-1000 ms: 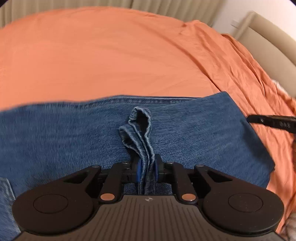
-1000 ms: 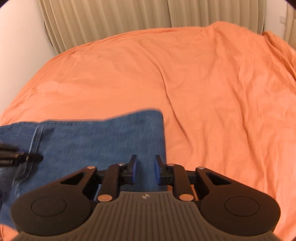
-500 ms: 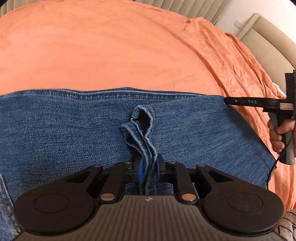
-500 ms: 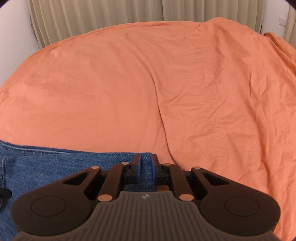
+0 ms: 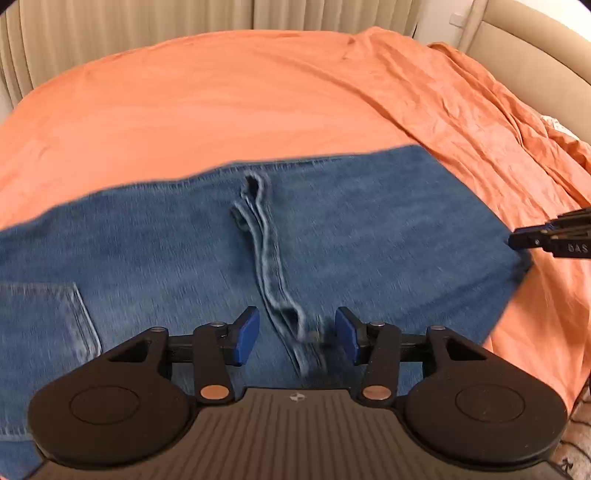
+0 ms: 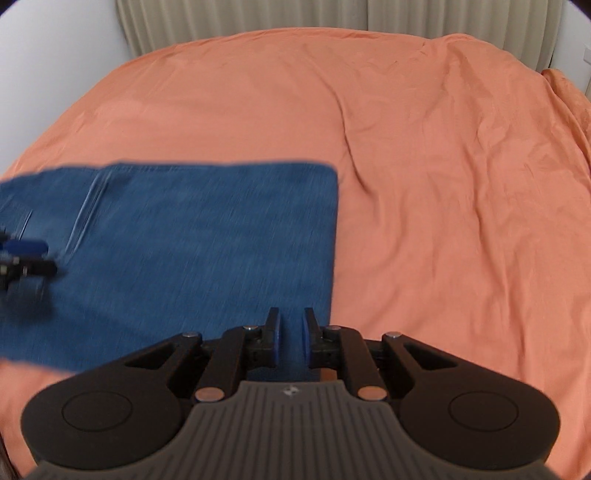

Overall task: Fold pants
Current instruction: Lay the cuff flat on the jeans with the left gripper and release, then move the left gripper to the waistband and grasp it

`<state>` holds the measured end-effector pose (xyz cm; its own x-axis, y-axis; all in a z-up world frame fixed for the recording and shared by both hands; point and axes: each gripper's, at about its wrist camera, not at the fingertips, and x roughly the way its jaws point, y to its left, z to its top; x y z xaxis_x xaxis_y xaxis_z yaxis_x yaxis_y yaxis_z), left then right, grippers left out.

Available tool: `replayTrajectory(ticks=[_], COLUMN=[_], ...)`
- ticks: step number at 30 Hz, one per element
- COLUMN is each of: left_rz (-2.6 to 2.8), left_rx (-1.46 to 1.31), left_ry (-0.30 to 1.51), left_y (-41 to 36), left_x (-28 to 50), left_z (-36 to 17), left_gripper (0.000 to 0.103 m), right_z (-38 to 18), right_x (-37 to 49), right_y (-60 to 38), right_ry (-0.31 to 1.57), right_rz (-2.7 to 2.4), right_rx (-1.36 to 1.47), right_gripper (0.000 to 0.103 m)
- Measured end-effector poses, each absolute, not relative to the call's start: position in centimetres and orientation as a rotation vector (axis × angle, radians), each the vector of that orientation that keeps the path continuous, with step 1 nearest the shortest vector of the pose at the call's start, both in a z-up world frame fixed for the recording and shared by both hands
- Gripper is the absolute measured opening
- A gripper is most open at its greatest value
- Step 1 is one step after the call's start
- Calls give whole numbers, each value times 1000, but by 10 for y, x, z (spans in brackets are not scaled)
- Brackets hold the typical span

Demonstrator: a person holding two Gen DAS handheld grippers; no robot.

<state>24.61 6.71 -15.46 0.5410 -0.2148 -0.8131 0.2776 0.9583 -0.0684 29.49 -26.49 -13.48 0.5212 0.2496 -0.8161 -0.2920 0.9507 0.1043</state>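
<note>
Blue denim pants [image 5: 369, 236] lie folded flat on the orange bed sheet [image 5: 221, 103]. A hem strip [image 5: 269, 266] lies on top of them, running toward my left gripper [image 5: 297, 336], which is open with the strip's near end between its blue pads. A back pocket [image 5: 40, 321] shows at the left. In the right wrist view the pants [image 6: 192, 240] lie to the left. My right gripper [image 6: 291, 339] is open with a narrow gap, low over their near right edge, holding nothing. Each gripper shows at the other view's edge: the right one [image 5: 554, 236], the left one [image 6: 22, 262].
The orange sheet [image 6: 443, 184] covers the whole bed and is wrinkled on the right. Beige curtains [image 6: 295, 18] hang behind the bed. A padded beige headboard [image 5: 535, 62] stands at the far right.
My left gripper has opened and let go of the hem strip, which now lies on the pants. Both grippers have pulled back; the right one's gap has widened slightly.
</note>
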Motion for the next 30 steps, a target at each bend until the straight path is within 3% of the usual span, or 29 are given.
replayTrajectory(ticks=[3, 5, 16, 21, 24, 27, 30], left_rz=[-286, -274, -245, -256, -244, -197, -136], left_rx=[22, 4, 17, 74, 40, 5, -62], left_ry=[997, 1018, 1064, 1052, 1018, 989, 951], left_y=[69, 69, 65, 77, 99, 128, 165], left_x=[245, 247, 245, 225, 211, 200, 191], left_z=[-165, -172, -177, -159, -144, -127, -111], left_gripper=[42, 41, 43, 44, 51, 52, 52], right_z=[-141, -150, -180, -162, -144, -124, -113], right_x=[280, 278, 284, 284, 279, 277, 278], right_y=[-268, -268, -254, -248, -241, -223, -194], right_ry=[982, 997, 1057, 1065, 1031, 990, 955], right_rz=[323, 309, 267, 275, 299, 353, 431], right_rx=[-31, -22, -109, -165, -188, -211, -278], right_gripper=[6, 2, 0, 0, 2, 2, 7])
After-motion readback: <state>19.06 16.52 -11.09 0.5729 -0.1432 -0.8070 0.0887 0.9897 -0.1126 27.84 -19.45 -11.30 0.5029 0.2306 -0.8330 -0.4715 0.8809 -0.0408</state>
